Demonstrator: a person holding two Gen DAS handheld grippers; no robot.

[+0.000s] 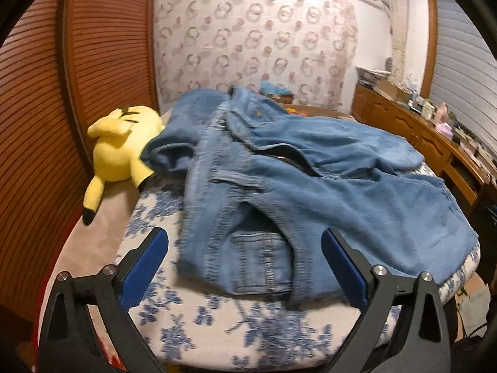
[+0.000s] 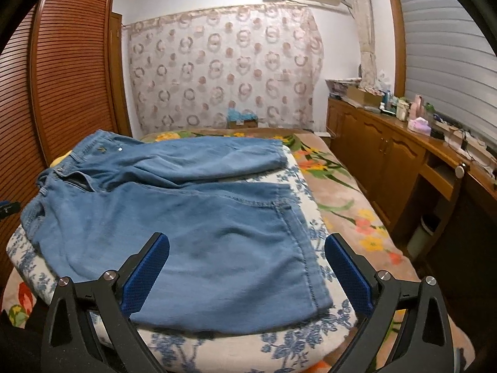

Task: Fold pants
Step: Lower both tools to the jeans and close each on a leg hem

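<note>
Blue denim pants lie rumpled on a white cushion with blue flowers on the bed. In the left wrist view the waist end faces me, a back pocket nearest. My left gripper hovers open just over that pocket end, blue pads wide apart, gripping nothing. In the right wrist view the pants spread with both legs running right, the near leg's hem closest. My right gripper stands open above that near leg, holding nothing.
A yellow plush toy lies left of the pants against a slatted wooden wardrobe. A floral blanket covers the bed to the right. A wooden cabinet with clutter on top runs along the right wall.
</note>
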